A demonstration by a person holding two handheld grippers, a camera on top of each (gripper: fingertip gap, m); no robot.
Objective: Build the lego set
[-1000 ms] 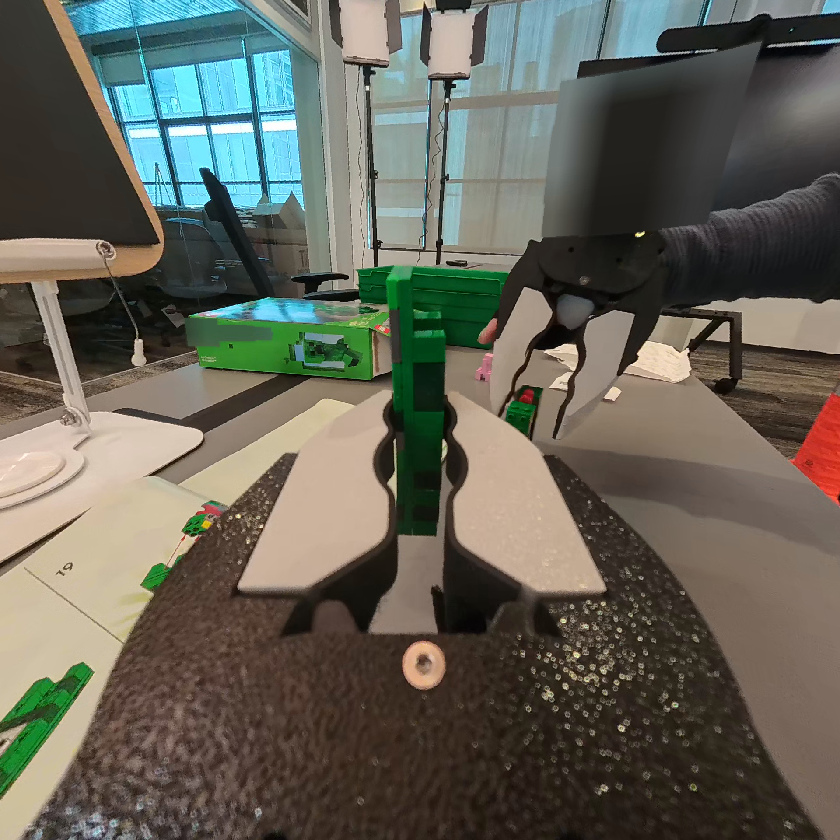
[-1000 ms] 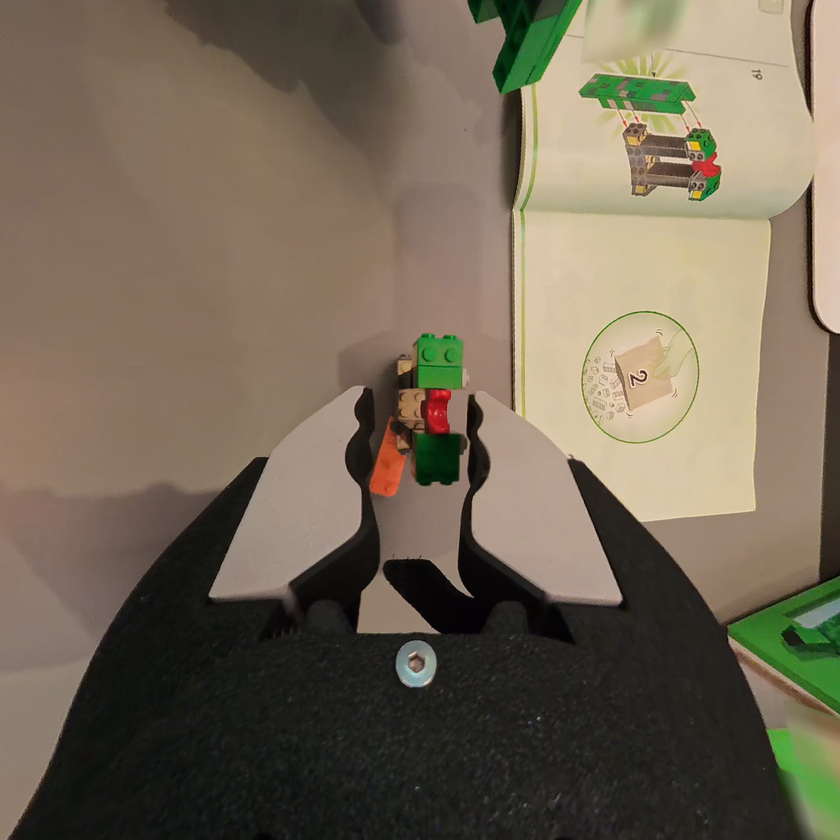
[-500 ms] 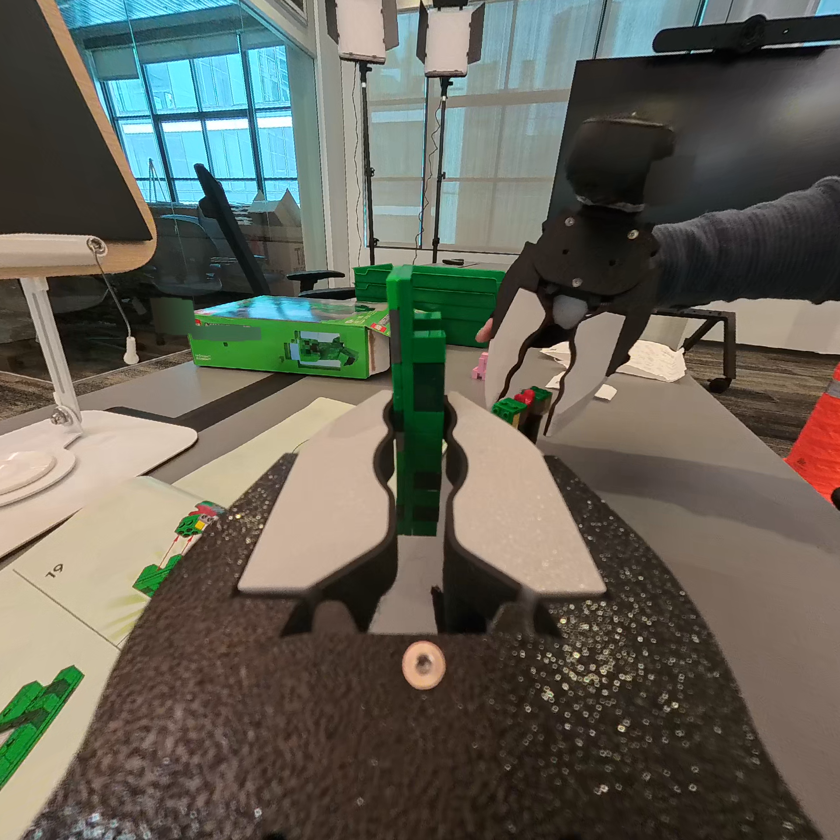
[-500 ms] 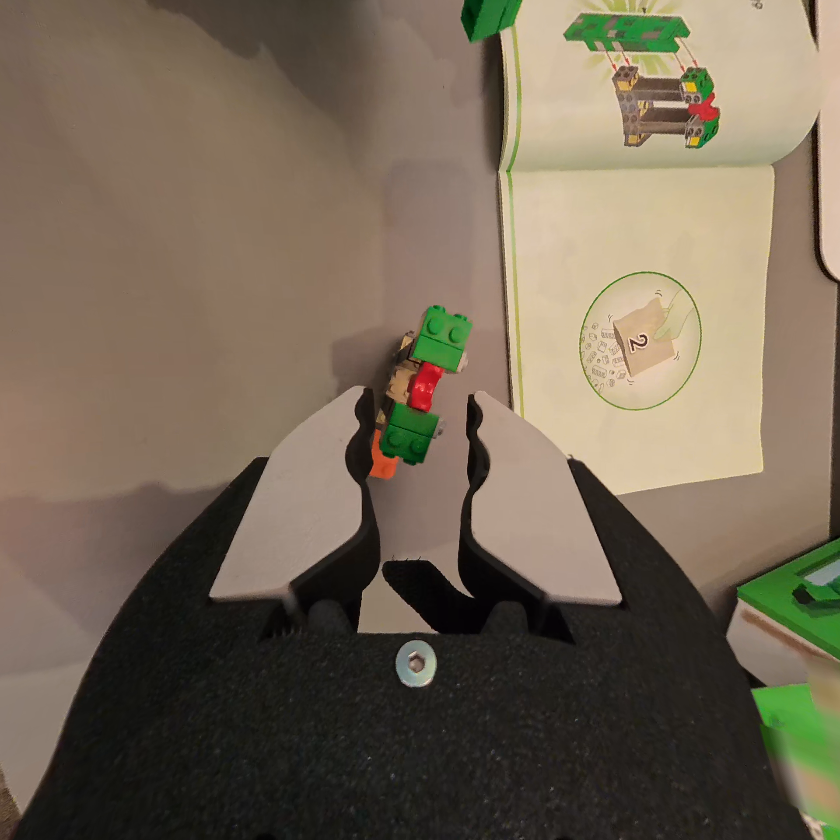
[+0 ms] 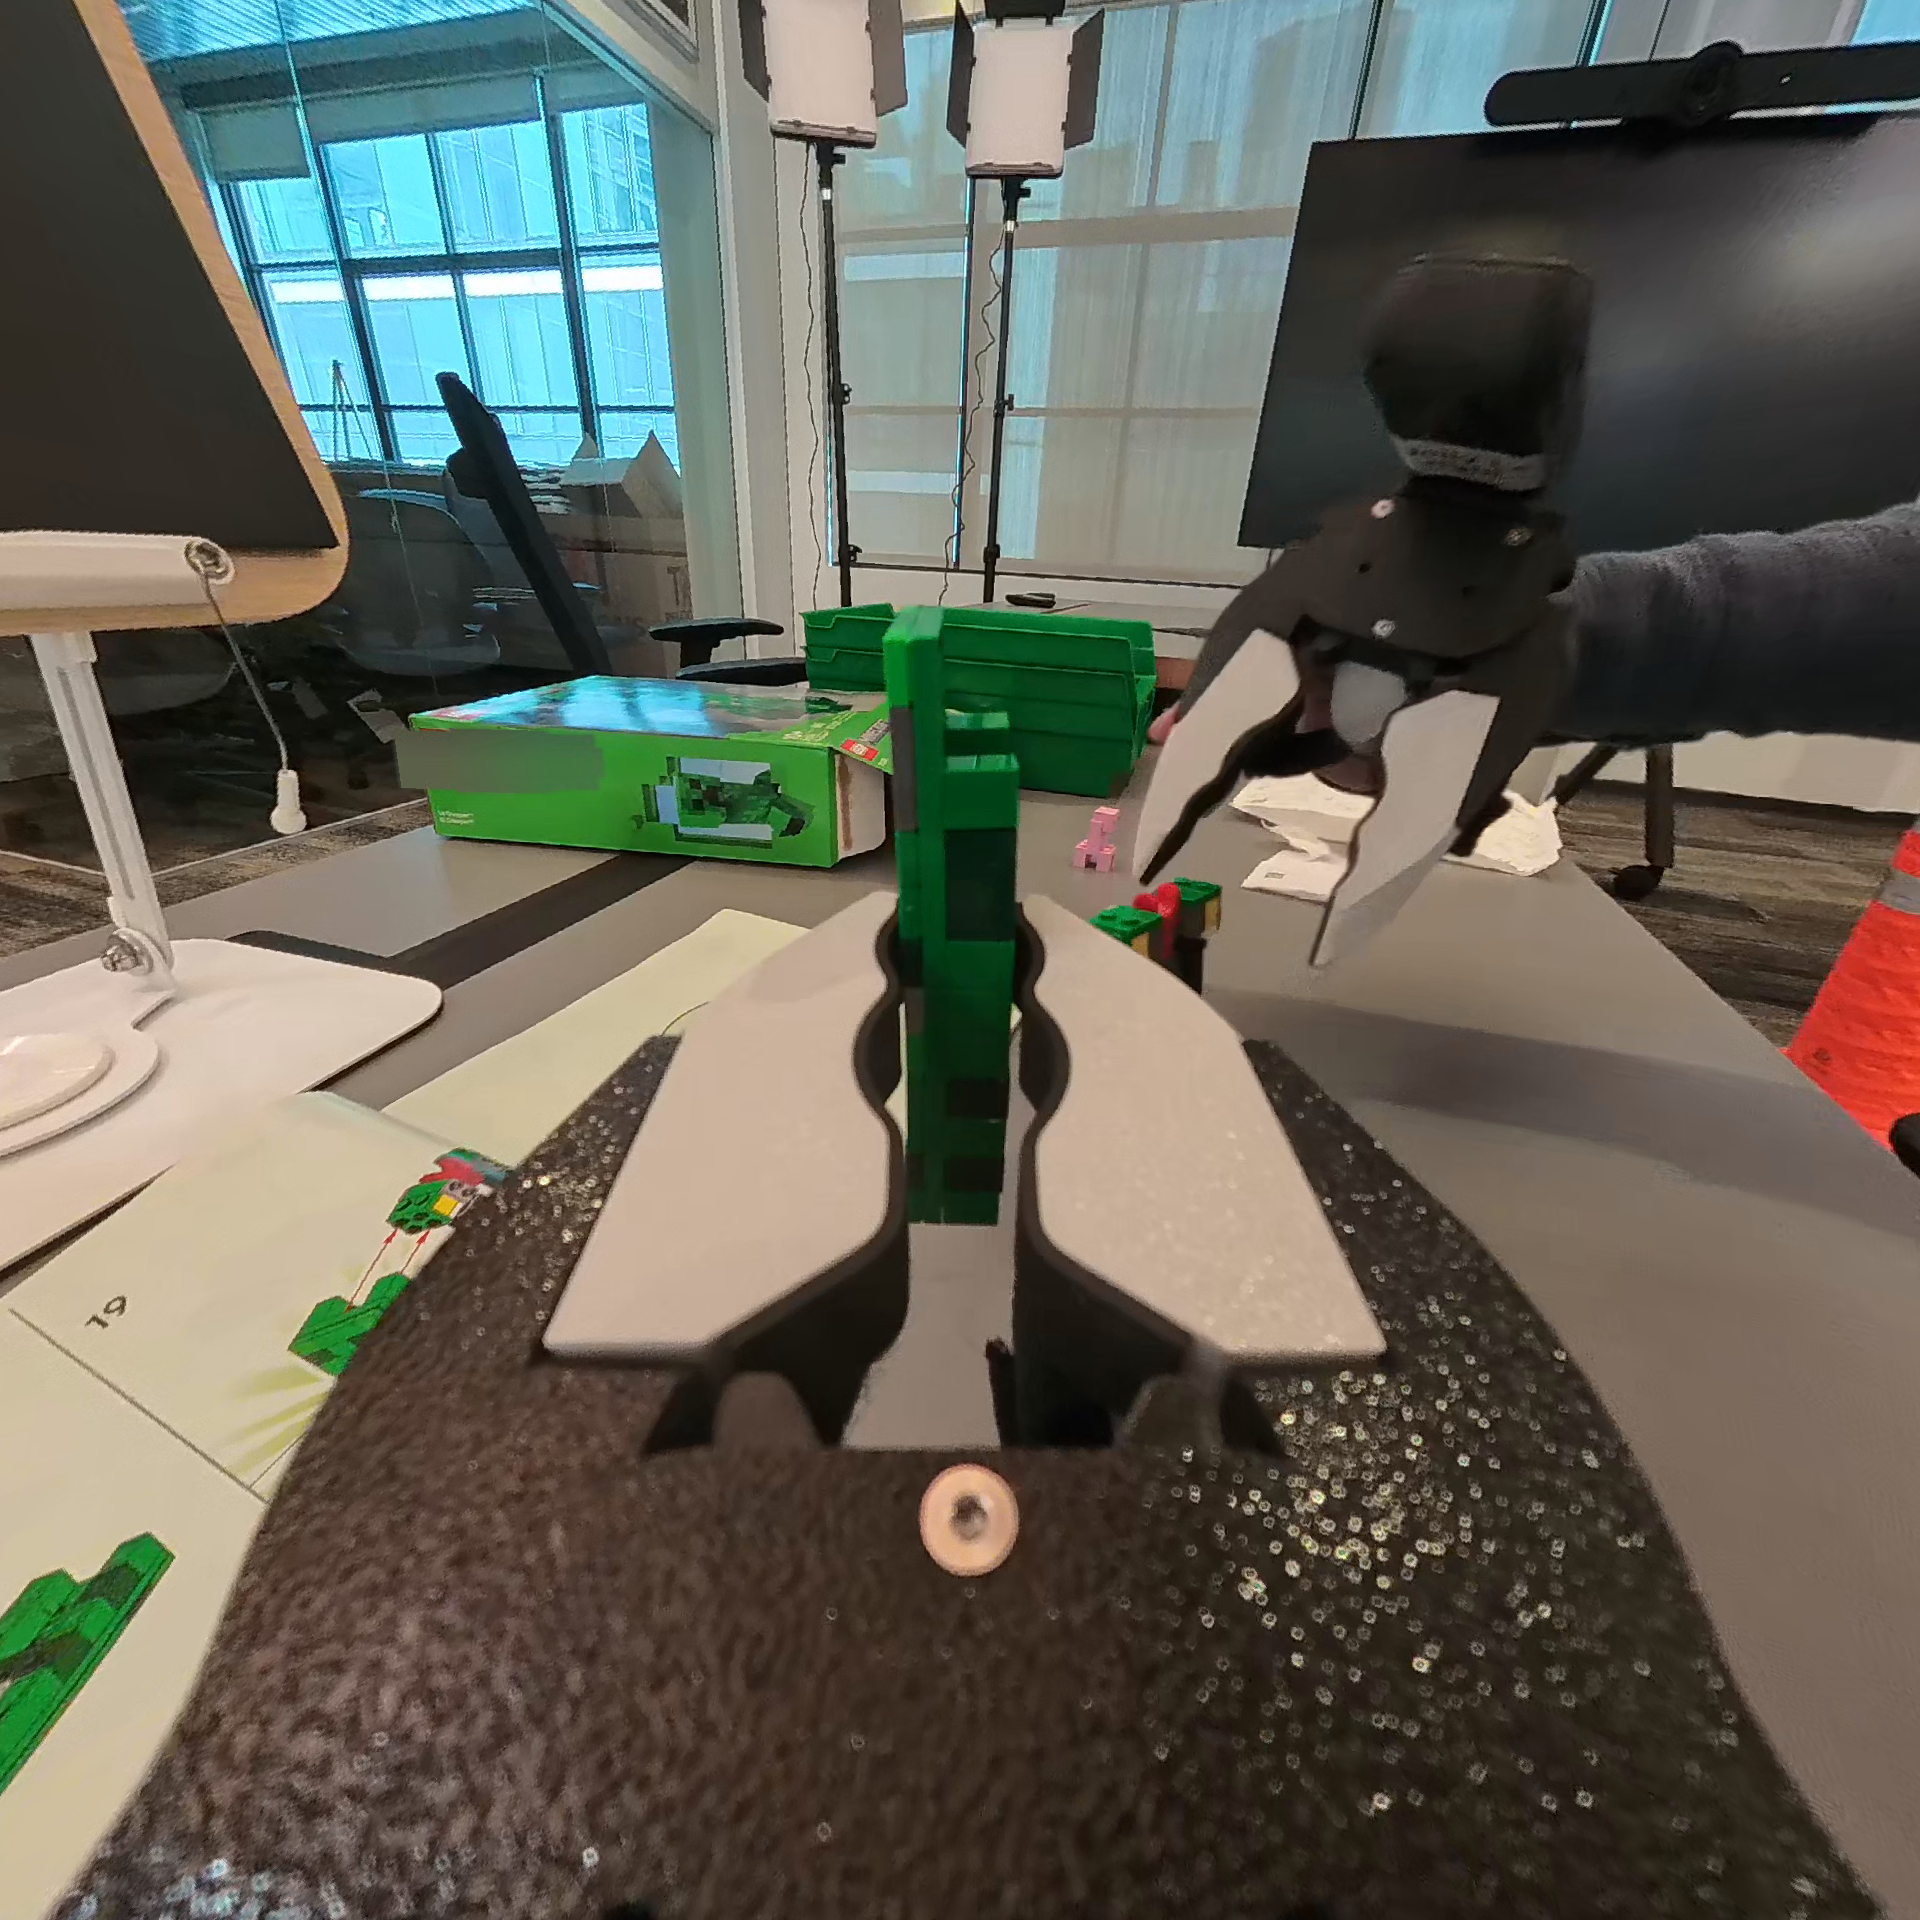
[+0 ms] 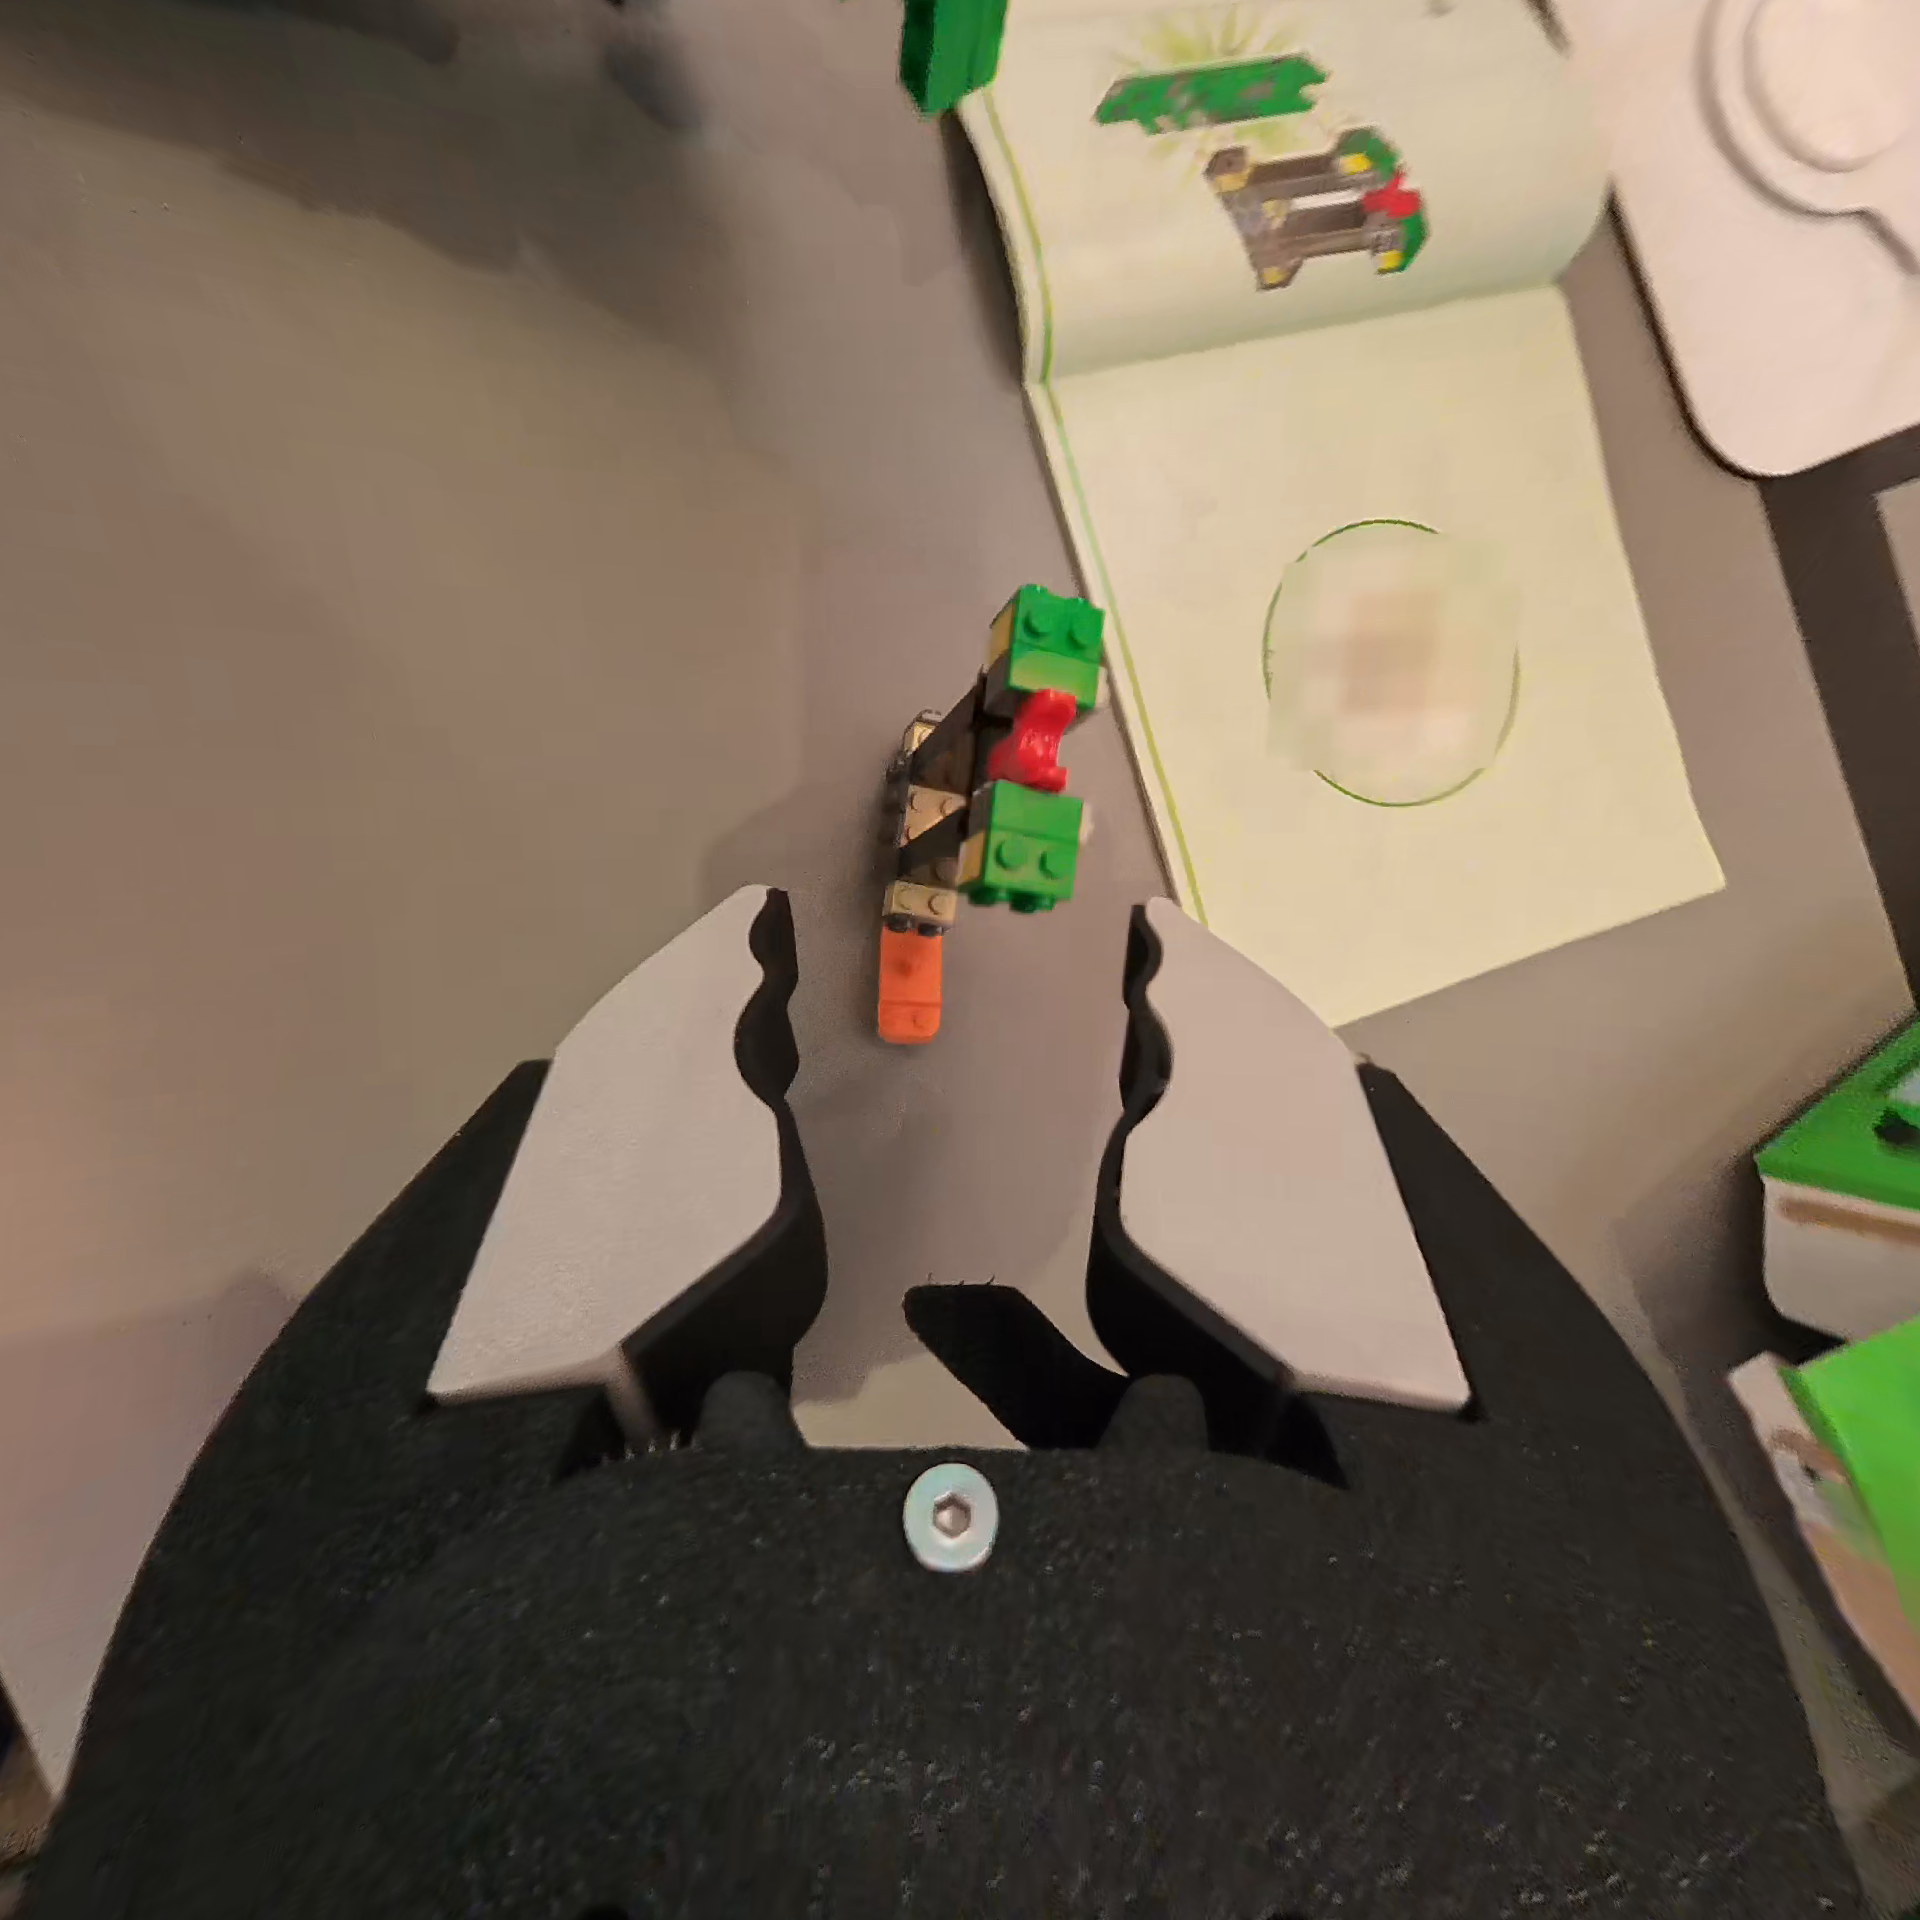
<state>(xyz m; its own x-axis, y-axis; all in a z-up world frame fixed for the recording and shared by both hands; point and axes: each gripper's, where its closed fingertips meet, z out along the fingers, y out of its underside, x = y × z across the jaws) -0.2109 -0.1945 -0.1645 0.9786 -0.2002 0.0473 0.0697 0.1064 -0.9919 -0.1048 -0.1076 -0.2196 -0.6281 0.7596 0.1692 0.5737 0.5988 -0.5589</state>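
My left gripper (image 5: 956, 935) is shut on a tall green brick slab (image 5: 956, 894), held upright on edge above the grey table. My right gripper (image 6: 956, 914) is open and empty, raised above the table; it also shows in the left wrist view (image 5: 1236, 914) at the right. A small assembly (image 6: 997, 758) of green, red, tan and black bricks with an orange piece (image 6: 910, 987) at its near end lies on the table just beyond the right fingertips. It also shows in the left wrist view (image 5: 1164, 920). The slab's tip (image 6: 945, 52) shows at the top of the right wrist view.
An open instruction booklet (image 6: 1330, 582) lies right of the assembly, also in the left wrist view (image 5: 208, 1288). A green set box (image 5: 644, 769), stacked green bins (image 5: 1060, 665), a pink figure (image 5: 1096, 840), a white lamp base (image 5: 208, 1018) and an orange cone (image 5: 1870, 997) surround the work area. The left gripper's tips are roughly 15 cm from the right gripper's.
My right gripper has opened wider, let the small assembly go and risen away from it. The assembly has turned and now lies free on the table. The left gripper holds still.
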